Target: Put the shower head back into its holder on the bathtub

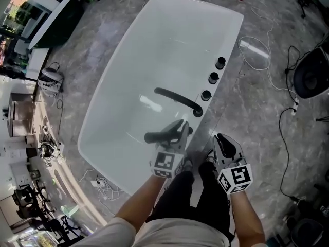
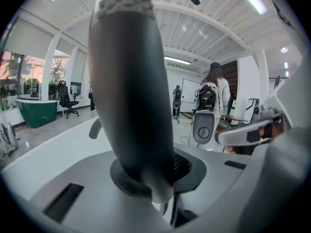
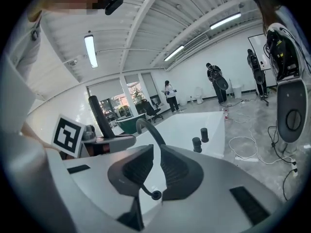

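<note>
The carry-back step looks to be in hand. The left hand-held gripper point(image 1: 181, 131) is clamped on the dark handle of the shower head point(image 1: 160, 136), which hangs over the near end of the bathtub point(image 1: 154, 40), just short of the rim with the fittings. In the left gripper view the handle fills the space between the jaws, with the pads pressed against it. The right hand-held gripper point(image 1: 220, 139) carries nothing. Its jaws stand a narrow slit apart with an empty gap, and it hovers just outside that same rim.

I can't pick out the holder itself from here (my guess is that it sits on that rim, near the spout point(image 1: 177, 100) and the three knobs point(image 1: 213, 78)). The next move, I reckon, is to swing the handle over the rim, line it up with the holder and lower it in before the jaws let go.

Room is tight on that side. The spout arches over the basin just beside the shower head, and the rim is only a narrow strip. The basin to the left lies open, and the cables point(image 1: 255, 53) on the floor point(image 1: 267, 122) are well apart from the work.
</note>
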The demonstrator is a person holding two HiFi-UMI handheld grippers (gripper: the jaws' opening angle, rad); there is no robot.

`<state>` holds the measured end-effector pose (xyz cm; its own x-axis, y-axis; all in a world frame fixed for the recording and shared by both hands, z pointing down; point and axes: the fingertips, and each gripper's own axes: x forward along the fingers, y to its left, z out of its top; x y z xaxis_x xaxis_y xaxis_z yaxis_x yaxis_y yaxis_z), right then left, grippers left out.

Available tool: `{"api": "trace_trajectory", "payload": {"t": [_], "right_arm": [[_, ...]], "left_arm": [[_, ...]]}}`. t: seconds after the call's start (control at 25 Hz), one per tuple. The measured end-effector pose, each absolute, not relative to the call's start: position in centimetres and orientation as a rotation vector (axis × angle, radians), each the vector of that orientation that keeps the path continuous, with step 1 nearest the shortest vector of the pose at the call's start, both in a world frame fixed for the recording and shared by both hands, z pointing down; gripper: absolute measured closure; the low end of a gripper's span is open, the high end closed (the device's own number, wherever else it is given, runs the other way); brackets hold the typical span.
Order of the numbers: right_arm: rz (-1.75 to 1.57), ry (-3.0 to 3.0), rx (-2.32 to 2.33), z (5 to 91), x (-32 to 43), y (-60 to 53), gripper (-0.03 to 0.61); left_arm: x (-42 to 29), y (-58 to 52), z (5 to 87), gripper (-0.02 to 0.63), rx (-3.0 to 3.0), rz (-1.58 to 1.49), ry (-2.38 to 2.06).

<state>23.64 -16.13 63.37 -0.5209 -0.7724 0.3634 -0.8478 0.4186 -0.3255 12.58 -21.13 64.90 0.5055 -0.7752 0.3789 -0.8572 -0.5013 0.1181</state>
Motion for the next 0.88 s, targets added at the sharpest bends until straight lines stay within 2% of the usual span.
{"api": "trace_trajectory", "payload": {"t": [0.52, 0.88], "right_arm": [[0.739, -2.532, 1.436, 68.3, 25.5, -17.9, 0.522], [0.745, -2.55, 1.366, 70.2, 24.3, -18.0, 0.522]], "left_arm": [[15.7, -20.8, 77.7, 0.564, 2.509, 0.593, -1.323], [16.1, -20.4, 83.3, 0.565, 2.512, 0.657, -1.298]]}}
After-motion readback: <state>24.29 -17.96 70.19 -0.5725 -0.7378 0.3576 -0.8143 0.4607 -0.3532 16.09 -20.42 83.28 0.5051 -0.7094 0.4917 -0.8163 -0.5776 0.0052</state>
